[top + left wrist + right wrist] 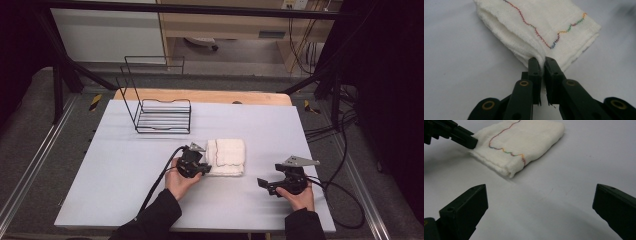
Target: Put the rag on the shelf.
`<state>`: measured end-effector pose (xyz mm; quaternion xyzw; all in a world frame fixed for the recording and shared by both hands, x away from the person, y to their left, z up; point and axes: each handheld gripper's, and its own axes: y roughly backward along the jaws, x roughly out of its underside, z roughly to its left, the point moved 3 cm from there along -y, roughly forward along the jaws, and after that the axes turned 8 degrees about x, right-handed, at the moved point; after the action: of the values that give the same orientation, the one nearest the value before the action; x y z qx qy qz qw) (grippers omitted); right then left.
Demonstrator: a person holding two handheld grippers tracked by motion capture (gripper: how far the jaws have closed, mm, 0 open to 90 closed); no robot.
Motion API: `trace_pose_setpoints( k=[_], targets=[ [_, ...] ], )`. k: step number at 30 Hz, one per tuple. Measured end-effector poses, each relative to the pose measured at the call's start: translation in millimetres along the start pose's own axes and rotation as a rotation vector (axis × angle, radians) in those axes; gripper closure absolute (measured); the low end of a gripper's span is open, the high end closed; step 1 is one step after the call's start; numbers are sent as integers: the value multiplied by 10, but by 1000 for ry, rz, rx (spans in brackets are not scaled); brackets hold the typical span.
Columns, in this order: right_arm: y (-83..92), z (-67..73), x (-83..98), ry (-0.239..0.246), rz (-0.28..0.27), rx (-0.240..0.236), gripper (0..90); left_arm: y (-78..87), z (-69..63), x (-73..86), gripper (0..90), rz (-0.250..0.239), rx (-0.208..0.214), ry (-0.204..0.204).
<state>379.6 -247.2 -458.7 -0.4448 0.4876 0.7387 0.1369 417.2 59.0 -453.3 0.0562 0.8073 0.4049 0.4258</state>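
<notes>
While left tongs (543, 65) pinch towel (544, 27) corner, right tongs (540, 212) gape.

The folded cloth (541, 22) is creamy white with a wavy stitched line running red, blue, yellow and green, the table cover (125, 170) is pale grey, the wire rack (162, 116) is black, and both grippers' jaws are black.
</notes>
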Motion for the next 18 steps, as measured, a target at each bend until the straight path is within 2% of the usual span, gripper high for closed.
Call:
trace_pose_setpoints(
  k=[12,18],
  targets=[
    [-20,44,-10,9,-1,-6,7,274,-40,295,839,24,-5,-29],
    [-28,46,-9,12,-1,-6,7,439,-25,444,839,36,-22,-50]
  ],
)
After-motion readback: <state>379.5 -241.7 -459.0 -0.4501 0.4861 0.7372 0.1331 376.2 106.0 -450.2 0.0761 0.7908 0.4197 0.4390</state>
